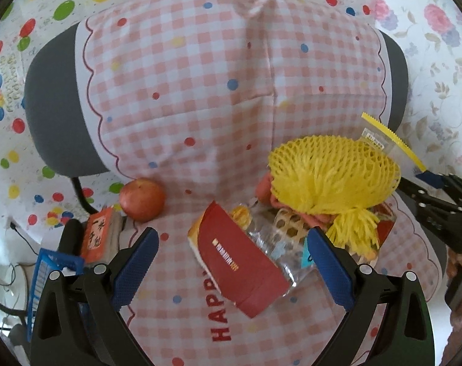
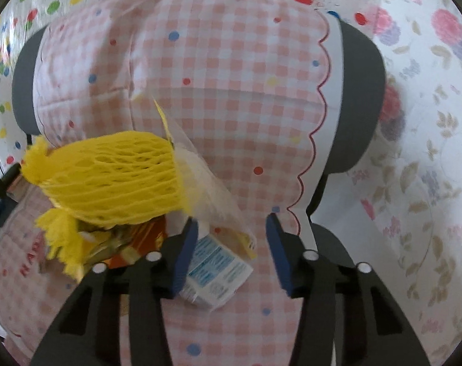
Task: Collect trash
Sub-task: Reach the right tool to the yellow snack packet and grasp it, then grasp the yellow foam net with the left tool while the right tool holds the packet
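Trash pile is heaped on the near right part of a chair seat draped in a pink checked cloth (image 1: 185,91); no tabletop is seen.

- Yellow foam net (image 1: 331,174): on top of the pile, judged very light, soft and springy. It will squash and may slip out; best taken at the bunched frayed end (image 1: 353,228) or across a fold of mesh.
- Red carton (image 1: 240,262): leaning on the pile's left side, between the spread jaws of the left gripper (image 1: 231,259), not touched as far as can be told. Judged light, fairly stiff, smooth-faced; a pinch across the thin faces near an edge should hold.
- Clear crinkled wrapper (image 1: 273,244): under the net, thin and slick, likely to slide; to be gathered before pinching.
- Clear bag with yellow strip (image 1: 392,140): far right of the pile, floppy.
- Small blue-and-white carton (image 2: 215,271): just beside the left jaw of the right gripper (image 2: 231,253), light and crushable. Right jaws are spread, nothing held.

Apple (image 1: 142,198) and orange book (image 1: 98,238) sit at the near left, apart from the pile; probably not trash.
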Tool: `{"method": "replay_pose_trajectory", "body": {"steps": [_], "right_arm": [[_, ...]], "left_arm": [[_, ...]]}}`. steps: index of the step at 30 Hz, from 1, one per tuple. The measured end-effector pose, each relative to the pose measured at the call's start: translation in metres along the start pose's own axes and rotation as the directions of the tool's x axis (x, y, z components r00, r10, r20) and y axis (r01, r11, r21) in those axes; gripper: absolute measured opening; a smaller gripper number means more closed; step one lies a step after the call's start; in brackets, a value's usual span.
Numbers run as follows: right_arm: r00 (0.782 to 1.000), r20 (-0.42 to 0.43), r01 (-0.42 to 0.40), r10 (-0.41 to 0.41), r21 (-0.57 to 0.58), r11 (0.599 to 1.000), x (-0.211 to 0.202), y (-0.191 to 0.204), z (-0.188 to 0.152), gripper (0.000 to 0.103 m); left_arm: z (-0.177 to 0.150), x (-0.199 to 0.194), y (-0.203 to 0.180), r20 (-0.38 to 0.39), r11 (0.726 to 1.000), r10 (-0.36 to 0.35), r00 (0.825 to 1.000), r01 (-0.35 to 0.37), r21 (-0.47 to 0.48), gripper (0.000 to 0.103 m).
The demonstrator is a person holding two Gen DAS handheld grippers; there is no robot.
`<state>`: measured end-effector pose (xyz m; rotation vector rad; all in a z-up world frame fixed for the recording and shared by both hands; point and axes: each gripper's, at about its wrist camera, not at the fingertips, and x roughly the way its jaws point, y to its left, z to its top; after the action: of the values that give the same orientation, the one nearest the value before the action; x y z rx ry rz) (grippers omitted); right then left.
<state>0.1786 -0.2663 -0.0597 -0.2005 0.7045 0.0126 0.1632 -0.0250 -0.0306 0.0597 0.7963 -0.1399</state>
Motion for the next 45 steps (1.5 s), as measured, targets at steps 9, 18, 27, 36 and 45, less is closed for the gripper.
{"method": "replay_pose_trajectory", "body": {"steps": [9, 18, 27, 36, 45], "right_arm": [[0.996, 0.074, 0.038, -0.042, 0.057, 0.998, -0.031, -0.022, 0.004, 0.006], [0.987, 0.138, 0.046, -0.079, 0.227, 0.973, -0.126, -0.053, -0.016, 0.006], [0.988, 0.107, 0.077, -0.11, 0.273, 0.959, -0.152, -0.046, -0.06, 0.006], [0.987, 0.067, 0.122, -0.149, 0.301, 0.946, -0.137, -0.059, -0.07, 0.006], [0.993, 0.042, 0.091, -0.11, 0.319, 0.943, -0.116, -0.063, -0.072, 0.006]], "left_arm": [[-0.007, -0.01, 0.001, 0.008, 1.0, -0.006, 1.0, 0.006, 0.001, 0.096], [-0.019, -0.029, -0.007, 0.027, 0.999, -0.041, 0.999, 0.041, 0.011, 0.096], [0.0, -0.015, -0.03, 0.049, 0.985, -0.171, 0.984, 0.17, 0.024, 0.091], [0.006, 0.0, -0.1, 0.133, 0.949, -0.132, 0.982, 0.086, 0.305, 0.094], [0.01, 0.051, -0.124, 0.114, 0.91, -0.028, 0.993, -0.021, 0.414, 0.095]]}}
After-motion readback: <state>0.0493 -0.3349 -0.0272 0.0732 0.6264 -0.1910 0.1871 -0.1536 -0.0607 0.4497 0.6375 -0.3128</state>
